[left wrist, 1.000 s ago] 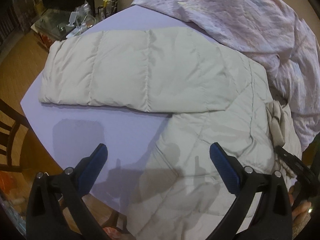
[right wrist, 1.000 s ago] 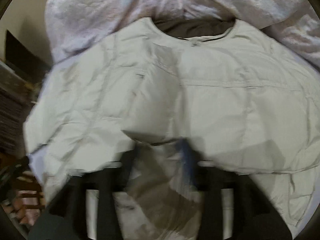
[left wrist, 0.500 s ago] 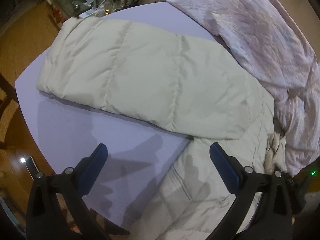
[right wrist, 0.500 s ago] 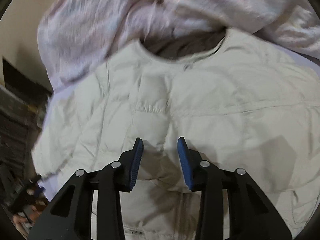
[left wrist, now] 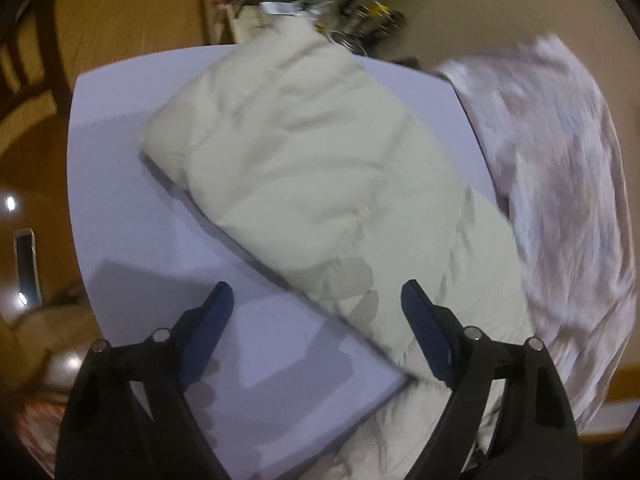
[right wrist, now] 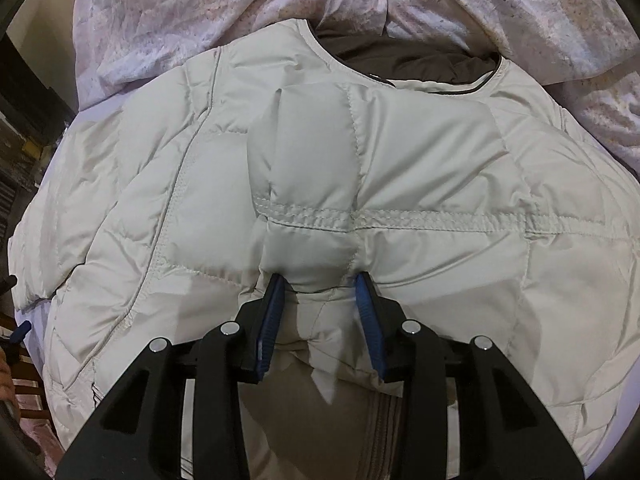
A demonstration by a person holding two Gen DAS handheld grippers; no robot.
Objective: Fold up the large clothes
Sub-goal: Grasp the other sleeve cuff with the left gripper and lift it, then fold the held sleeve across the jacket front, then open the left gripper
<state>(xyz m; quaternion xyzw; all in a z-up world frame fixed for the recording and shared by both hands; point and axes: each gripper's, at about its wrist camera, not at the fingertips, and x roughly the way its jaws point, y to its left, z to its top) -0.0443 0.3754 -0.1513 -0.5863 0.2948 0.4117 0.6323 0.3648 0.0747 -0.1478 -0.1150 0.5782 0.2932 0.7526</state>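
Two tongs working: your right gripper [right wrist: 320, 284] is pinching a puffed fold of the cream down jacket [right wrist: 400, 184], which is lying flat, collar away from you, on the lavender table [left wrist: 132, 220]. Your left gripper [left wrist: 316, 300] is hovering spread wide, holding nothing, over the outstretched sleeve [left wrist: 304, 168]. You're likely mid first fold; next you're needing a sleeve grip. The pink bedding [left wrist: 560, 184] is crowding the far side; bare tabletop is lying leftward.

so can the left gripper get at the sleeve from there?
Probably yes. The left gripper is open and empty, and the sleeve lies flat on the table just ahead, nothing between them.
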